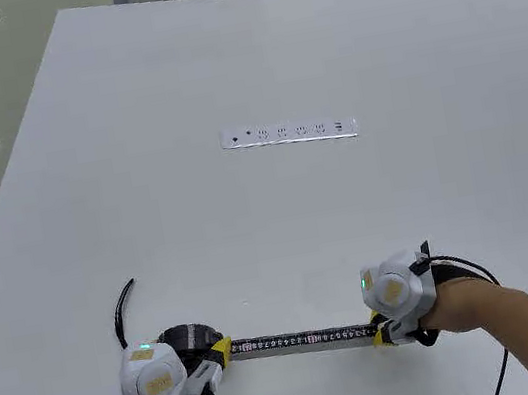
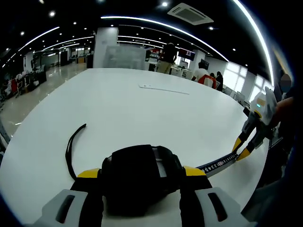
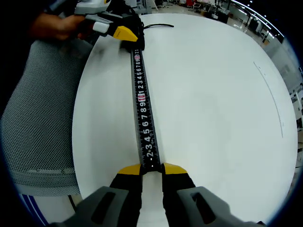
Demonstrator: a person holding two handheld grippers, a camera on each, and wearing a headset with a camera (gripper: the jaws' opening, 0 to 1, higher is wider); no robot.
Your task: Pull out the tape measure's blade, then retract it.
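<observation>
Blade (image 3: 142, 109) numbers 2 to 9, red 10 readable in right gripper view. Right gripper (image 3: 151, 169) clamped on blade end; left gripper (image 2: 142, 172) grasps black tape measure case (image 2: 139, 158).

left tongs (image 2: 142, 173) clamped around black tape measure (image 2: 138, 182), blade (image 2: 218, 164) stretching to right tongs (image 2: 240, 150), white table (image 2: 142, 109)

Left gripper (image 1: 216, 351), right gripper (image 1: 378, 331) low, well apart, facing each other; jaws clamped.

Fingers (image 3: 129, 169) yellow-tipped; black cables (image 1: 503, 370); grey mesh garment (image 3: 42, 118), probably.
</observation>
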